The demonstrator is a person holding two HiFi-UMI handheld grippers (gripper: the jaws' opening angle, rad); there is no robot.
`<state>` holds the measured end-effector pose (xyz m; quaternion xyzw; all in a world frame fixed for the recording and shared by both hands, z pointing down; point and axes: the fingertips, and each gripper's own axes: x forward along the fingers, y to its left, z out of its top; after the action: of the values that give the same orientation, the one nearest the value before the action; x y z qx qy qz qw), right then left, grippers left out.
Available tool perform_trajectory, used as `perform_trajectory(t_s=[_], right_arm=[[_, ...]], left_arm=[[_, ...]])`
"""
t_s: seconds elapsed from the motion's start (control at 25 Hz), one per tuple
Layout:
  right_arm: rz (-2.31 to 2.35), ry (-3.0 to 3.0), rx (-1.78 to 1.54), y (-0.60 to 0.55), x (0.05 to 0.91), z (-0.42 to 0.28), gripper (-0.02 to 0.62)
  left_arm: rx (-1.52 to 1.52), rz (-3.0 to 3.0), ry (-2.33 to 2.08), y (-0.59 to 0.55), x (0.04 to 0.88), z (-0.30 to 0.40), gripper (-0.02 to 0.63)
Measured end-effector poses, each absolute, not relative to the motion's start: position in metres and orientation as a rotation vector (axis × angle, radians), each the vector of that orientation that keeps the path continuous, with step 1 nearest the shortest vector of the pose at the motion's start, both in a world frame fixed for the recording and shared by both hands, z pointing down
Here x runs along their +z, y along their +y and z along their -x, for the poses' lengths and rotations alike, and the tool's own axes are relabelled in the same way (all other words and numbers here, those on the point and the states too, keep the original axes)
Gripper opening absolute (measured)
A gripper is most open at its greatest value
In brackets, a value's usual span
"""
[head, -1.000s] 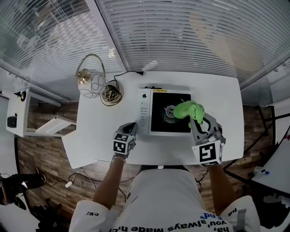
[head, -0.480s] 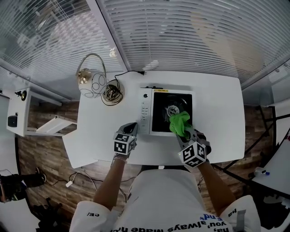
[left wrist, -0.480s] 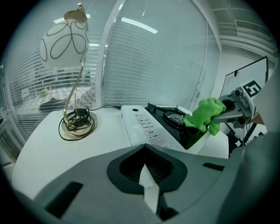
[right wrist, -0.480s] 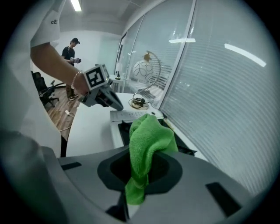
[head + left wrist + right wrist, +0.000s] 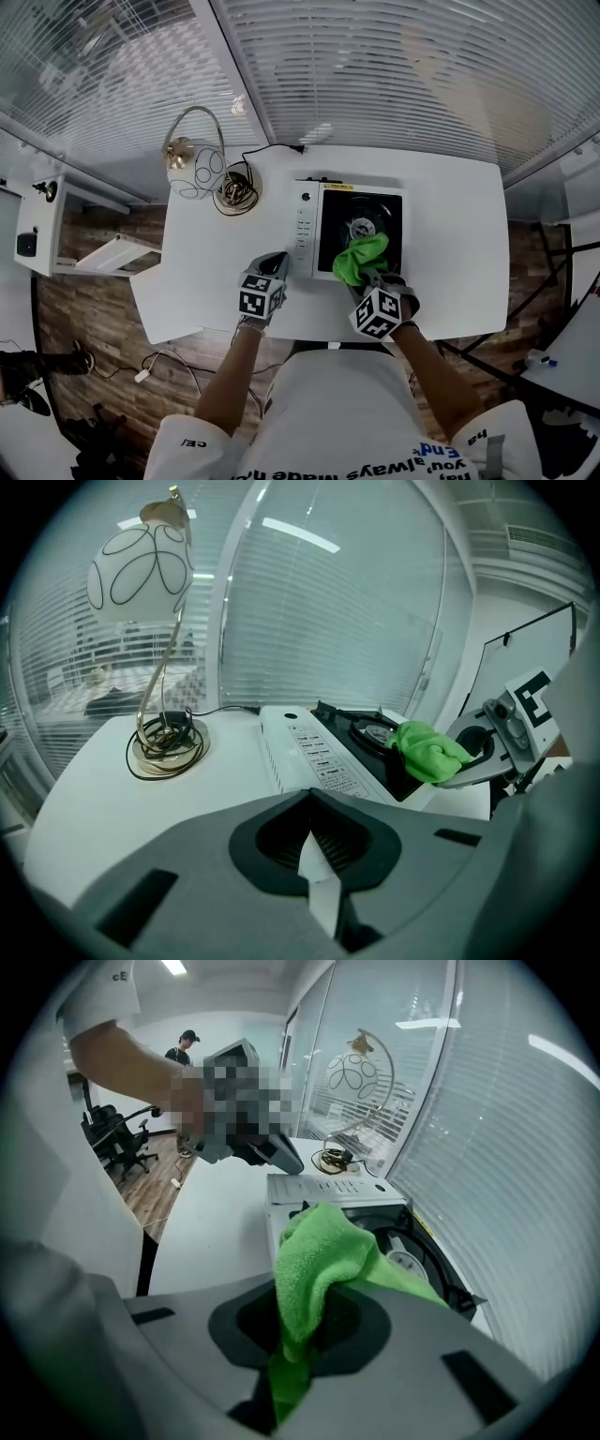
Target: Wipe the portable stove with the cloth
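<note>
The portable stove [image 5: 349,230] lies on the white table [image 5: 450,216], a white control strip [image 5: 314,752] on its left and a black burner well [image 5: 422,1260] on its right. A bright green cloth [image 5: 358,260] rests on the near left part of the black top. My right gripper [image 5: 370,281] is shut on the cloth [image 5: 314,1269], which bunches out of its jaws. My left gripper [image 5: 272,272] is shut with nothing in it, at the stove's near left corner, just off the control strip. From the left gripper view the cloth [image 5: 427,752] sits past the controls.
A lamp with a white globe shade [image 5: 141,564] and gold stem stands at the table's far left, its black cord [image 5: 236,187] coiled round the base [image 5: 167,747]. Slatted blinds [image 5: 375,66] run behind the table. A person [image 5: 183,1054] and office chairs [image 5: 117,1138] are far off.
My right gripper has drawn the green cloth from the right side of the burner well leftward and nearer, to the near left part. The left gripper has stayed put.
</note>
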<state>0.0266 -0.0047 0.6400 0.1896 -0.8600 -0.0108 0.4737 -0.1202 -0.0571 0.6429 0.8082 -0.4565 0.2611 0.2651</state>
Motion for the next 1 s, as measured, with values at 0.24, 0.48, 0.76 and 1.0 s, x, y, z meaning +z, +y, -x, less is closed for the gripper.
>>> perform_trajectory(t_s=[0.24,0.48,0.76,1.0], right_arm=[[-0.402,-2.133,-0.045,0.0,0.64,0.007,0.04],[-0.374,-2.154,-0.058,0.0,0.636,0.016,0.041],[-0.482,-2.294,-0.143,-0.035,0.56,0.035,0.04],[-0.3,-2.214,-0.069,-0.037,0.603,0.059,0.04]], left_arm=[[0.703,-2.179,-1.235,-0.056,0.642,0.121,0.011],[0.695,-2.181,-1.242,-0.056,0.642,0.12,0.011],[0.689,-2.181,-1.243,-0.057,0.643,0.121,0.011],[0.691,-2.173,-1.235,-0.056,0.643,0.12,0.011]])
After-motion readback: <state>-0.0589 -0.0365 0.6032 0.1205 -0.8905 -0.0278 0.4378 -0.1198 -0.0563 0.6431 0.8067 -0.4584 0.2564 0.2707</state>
